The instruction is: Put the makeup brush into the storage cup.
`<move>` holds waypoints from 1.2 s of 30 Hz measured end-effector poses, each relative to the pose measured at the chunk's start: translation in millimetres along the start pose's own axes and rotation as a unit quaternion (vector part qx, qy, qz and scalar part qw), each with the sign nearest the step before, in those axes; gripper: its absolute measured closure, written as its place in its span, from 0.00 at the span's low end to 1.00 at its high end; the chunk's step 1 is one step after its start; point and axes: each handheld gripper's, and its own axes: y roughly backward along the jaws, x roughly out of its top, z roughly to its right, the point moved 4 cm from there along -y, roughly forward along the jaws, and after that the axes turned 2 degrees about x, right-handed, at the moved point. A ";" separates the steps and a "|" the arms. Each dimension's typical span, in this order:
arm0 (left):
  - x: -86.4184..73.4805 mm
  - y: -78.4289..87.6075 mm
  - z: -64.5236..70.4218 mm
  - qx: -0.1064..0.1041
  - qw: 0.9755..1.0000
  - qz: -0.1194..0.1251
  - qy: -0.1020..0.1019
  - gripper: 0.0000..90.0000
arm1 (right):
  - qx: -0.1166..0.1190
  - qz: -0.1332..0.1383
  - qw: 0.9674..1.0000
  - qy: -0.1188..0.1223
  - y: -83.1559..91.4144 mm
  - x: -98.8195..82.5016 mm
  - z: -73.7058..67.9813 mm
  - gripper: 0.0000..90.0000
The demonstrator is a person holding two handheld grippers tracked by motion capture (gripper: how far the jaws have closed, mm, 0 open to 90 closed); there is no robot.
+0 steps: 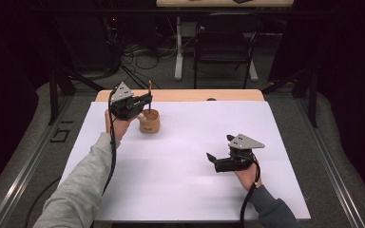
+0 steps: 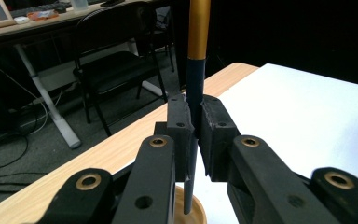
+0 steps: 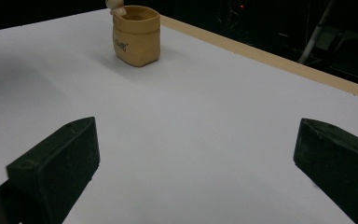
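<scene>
wooden table (image 1: 180,95) with a big white sheet (image 1: 190,161) over most of it – bare light-wood edge showing along the far side. black folding chair (image 1: 225,45) on the floor behind the table, white desk leg (image 1: 178,47) beside it, cables on the grey floor.

left gripper (image 1: 145,100) is up at the far left part of the sheet, held in the person's left hand (image 1: 116,124), grey sleeve coming in from the bottom. grey three-cornered plate on top of it. its jaws are pressed together on a slim pen with a dark blue-grey lower shaft and a gold-orange upper part (image 2: 196,88) – the left gripper view shows the pads tight on both sides of the dark shaft, pen standing near upright, gold part rising above the pads, lower end hanging below them.

right under the pen: small tan sack-shaped pot with dark lettering on its side (image 1: 149,121). in the left gripper view the pen's lower end sits over the pot's round rim; cannot tell if the tip touches the inside. in the high view the pot is just beside and below the left gripper's tips, pen top sticking up above them.

right gripper (image 1: 210,157) is at the near right part of the sheet, well apart from pot and pen, in the person's right hand (image 1: 248,175). jaws wide apart, nothing between them but bare white sheet; they point roughly toward the pot (image 3: 137,35).
</scene>
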 end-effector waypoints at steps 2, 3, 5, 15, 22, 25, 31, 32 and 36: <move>0.0 -1.4 -1.0 0.000 1.000 -0.001 -0.001 0.93 | 0.000 0.000 1.000 0.000 0.1 0.1 0.0 0.00; 0.2 -1.8 -1.2 0.002 1.000 -0.001 -0.001 0.93 | 0.000 0.000 1.000 0.000 0.0 0.1 0.2 0.00; 0.8 -2.7 -1.6 0.004 1.000 -0.003 -0.003 0.93 | -0.001 0.000 1.000 0.000 0.3 0.2 -0.3 0.00; -0.6 -8.7 -6.3 0.008 1.000 -0.007 0.000 0.93 | -0.001 0.001 1.000 0.001 0.0 0.5 -0.7 0.00; -3.6 -13.9 -9.8 0.012 1.000 -0.012 0.003 0.93 | 0.001 0.000 1.000 0.000 0.0 0.2 -0.1 0.00; -4.9 -15.8 -11.4 0.015 1.000 -0.014 0.004 0.93 | 0.000 0.001 1.000 -0.002 0.1 0.3 0.0 0.00; -8.2 -20.2 -14.1 0.019 1.000 -0.019 0.006 0.93 | 0.000 0.002 1.000 -0.003 0.3 0.3 0.2 0.00; -9.0 -21.2 -14.6 0.020 1.000 -0.021 0.008 0.93 | 0.001 0.001 1.000 -0.004 0.6 0.4 0.1 0.00; -12.8 -25.7 -16.4 0.023 0.999 -0.027 0.011 0.93 | 0.000 0.004 1.000 -0.006 1.0 0.6 0.6 0.00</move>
